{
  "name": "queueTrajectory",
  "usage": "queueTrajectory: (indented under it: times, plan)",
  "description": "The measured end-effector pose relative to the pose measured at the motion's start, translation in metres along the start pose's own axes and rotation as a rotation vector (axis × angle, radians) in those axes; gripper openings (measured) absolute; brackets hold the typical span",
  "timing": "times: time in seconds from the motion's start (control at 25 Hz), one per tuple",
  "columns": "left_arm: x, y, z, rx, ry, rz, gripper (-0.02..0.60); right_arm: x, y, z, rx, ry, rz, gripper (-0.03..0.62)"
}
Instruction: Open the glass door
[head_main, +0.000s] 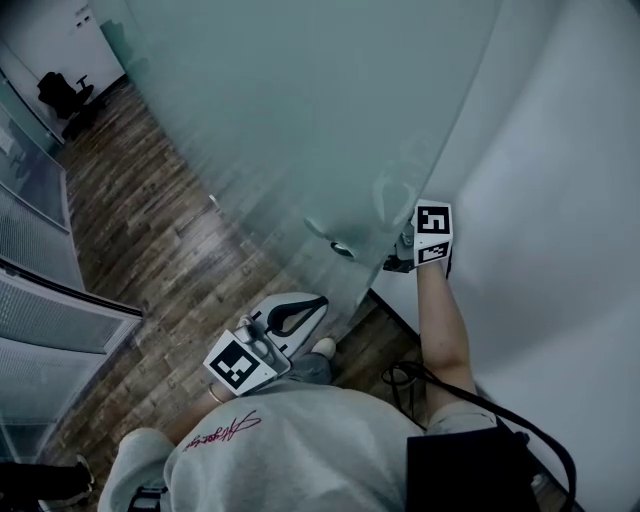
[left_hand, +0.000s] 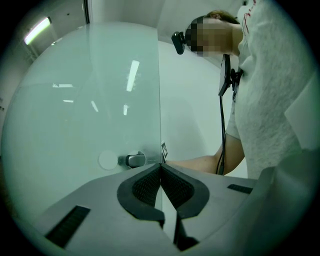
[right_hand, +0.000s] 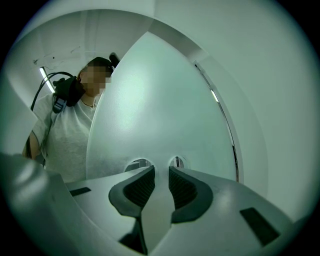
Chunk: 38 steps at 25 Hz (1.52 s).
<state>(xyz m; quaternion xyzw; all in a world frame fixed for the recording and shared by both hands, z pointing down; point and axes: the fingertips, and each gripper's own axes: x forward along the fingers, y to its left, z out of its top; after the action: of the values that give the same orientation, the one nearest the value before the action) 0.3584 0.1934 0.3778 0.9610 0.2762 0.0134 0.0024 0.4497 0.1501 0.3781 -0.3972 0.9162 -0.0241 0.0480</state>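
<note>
Door (head_main: 300, 120) looks part-swung already, so step in hand is prob. widening it. R gripper (head_main: 400, 262) sits at door's edge by handle (head_main: 343, 248), jaws part-open, nothing pinched. L gripper (head_main: 318, 302) closed, empty, low by body. Next: steady level push w/ R.

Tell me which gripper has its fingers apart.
The right gripper: a gap shows between its fingers, nothing pinched. On the left gripper the fingers meet at their tips.
</note>
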Motion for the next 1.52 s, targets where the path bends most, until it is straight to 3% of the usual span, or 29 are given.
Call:
queueTrajectory:
  times: [0.4, 0.96, 1.16, 1.32, 1.52]
  plan:
    - [0.008, 0.008, -0.007, -0.026, 0.014, -0.002, 0.012, -0.019, -0.009, 0.012, 0.042, -0.06, 0.027, 0.095]
    - [0.006, 0.006, -0.013, -0.052, 0.025, 0.008, 0.012, -0.015, -0.006, 0.016, 0.025, -0.018, 0.023, 0.112]
    - [0.007, 0.012, -0.012, -0.067, 0.025, 0.014, 0.012, -0.037, -0.025, 0.021, 0.003, -0.019, -0.096, 0.127]
    - [0.007, 0.009, -0.012, -0.077, 0.02, 0.009, 0.012, -0.057, -0.018, 0.029, -0.029, -0.075, -0.185, 0.055]
    - [0.015, 0.006, -0.011, -0.075, 0.005, -0.01, 0.012, -0.07, -0.002, 0.025, -0.057, -0.061, -0.277, 0.043]
